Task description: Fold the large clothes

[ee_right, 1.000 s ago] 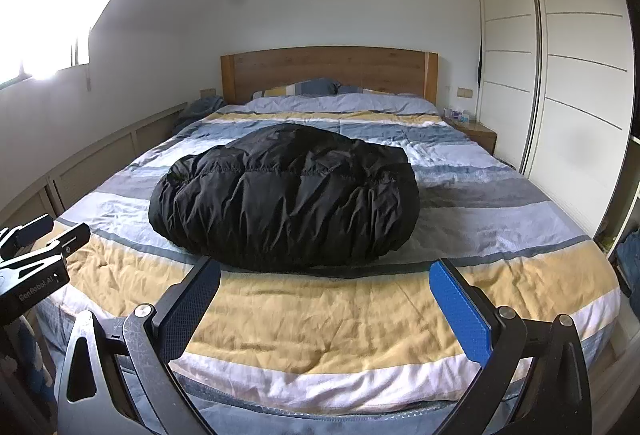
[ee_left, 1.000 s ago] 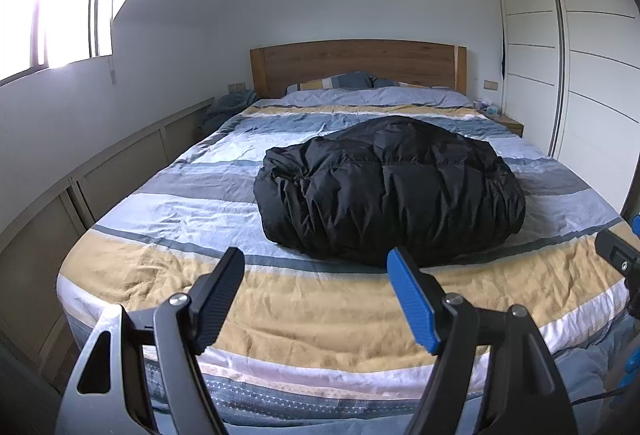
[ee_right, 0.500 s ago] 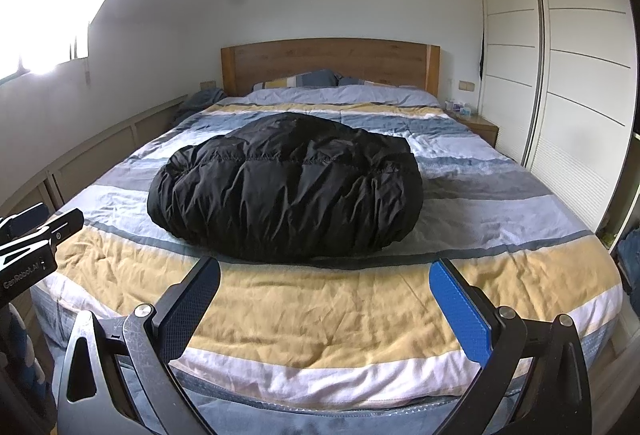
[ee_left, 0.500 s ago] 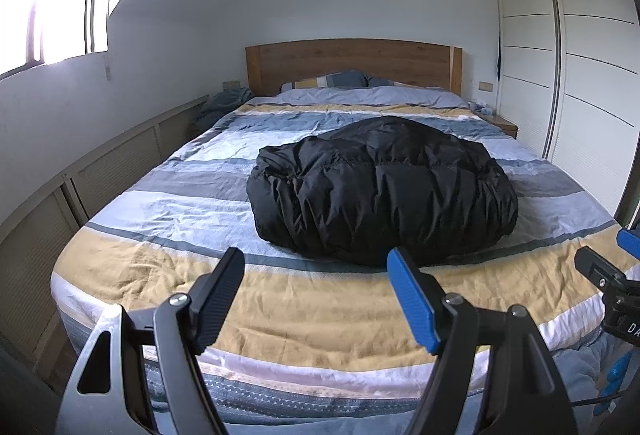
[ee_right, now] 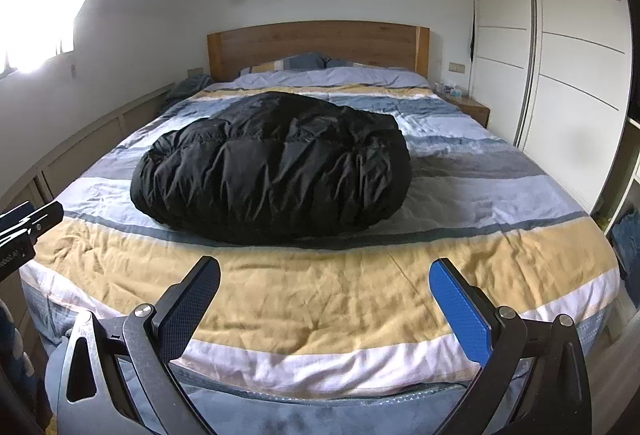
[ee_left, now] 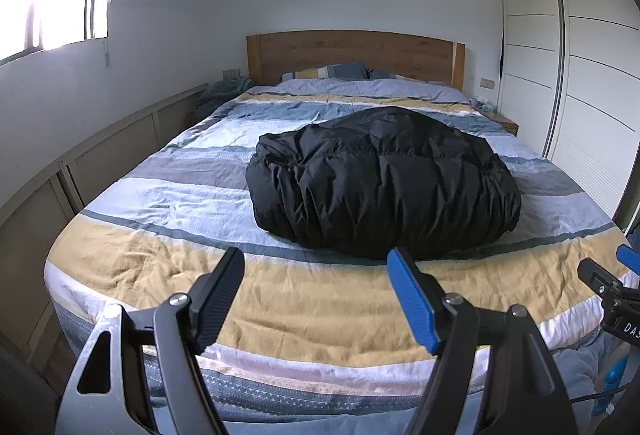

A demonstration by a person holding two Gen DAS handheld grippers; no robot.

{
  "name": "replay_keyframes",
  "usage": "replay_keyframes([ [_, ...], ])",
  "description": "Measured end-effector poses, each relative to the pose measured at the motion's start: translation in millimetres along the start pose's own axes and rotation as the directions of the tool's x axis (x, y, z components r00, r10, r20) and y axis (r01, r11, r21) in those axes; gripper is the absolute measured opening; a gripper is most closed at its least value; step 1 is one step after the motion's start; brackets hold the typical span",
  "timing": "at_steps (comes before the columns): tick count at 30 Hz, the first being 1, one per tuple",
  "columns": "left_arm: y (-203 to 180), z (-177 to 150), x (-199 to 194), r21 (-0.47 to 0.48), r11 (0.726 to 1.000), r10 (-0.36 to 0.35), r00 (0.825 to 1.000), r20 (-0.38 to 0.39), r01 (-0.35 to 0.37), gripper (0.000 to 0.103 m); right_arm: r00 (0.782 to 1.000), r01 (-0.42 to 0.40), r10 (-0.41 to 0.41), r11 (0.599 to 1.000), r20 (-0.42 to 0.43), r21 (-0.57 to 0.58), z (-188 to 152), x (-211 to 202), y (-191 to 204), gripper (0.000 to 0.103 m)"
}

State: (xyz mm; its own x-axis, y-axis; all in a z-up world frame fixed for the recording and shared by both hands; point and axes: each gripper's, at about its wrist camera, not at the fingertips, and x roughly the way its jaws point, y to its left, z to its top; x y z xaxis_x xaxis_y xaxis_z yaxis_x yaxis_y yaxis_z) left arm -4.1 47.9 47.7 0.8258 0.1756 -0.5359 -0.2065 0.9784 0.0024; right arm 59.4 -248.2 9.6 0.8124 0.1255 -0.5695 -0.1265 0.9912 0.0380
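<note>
Puffy black quilted down jacket [ee_left: 384,181] bundled mid-bed on striped blue-yellow-white cotton duvet [ee_left: 312,295]; left gripper [ee_left: 320,295] and right gripper [ee_right: 326,299] both spread, empty, near foot edge.

At frame centre we see a puffy black jacket [ee_left: 384,183] bundled on the striped bed [ee_left: 168,203]. Our left gripper [ee_left: 316,267] fills the bottom, fingers spread, empty. The right gripper [ee_left: 608,283] pokes in lower right.
</note>
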Motion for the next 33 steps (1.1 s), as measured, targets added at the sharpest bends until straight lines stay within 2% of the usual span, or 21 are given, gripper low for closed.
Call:
replay_keyframes([
  [14, 2.3, -7.6, 14.8, -0.001, 1.000, -0.008, 0.999, -0.040, 0.008, 0.073, 0.999, 0.016, -0.015, 1.000, -0.038, 0.009, -7.0, 12.6, -5.0, 0.103],
  [33, 7.0, -25.7, 55.1, 0.000, 1.000, -0.012, 0.990, -0.140, 0.012, 0.073, 0.993, 0.033, -0.032, 0.999, -0.115, 0.007, -17.0, 41.9, -5.8, 0.103],
])
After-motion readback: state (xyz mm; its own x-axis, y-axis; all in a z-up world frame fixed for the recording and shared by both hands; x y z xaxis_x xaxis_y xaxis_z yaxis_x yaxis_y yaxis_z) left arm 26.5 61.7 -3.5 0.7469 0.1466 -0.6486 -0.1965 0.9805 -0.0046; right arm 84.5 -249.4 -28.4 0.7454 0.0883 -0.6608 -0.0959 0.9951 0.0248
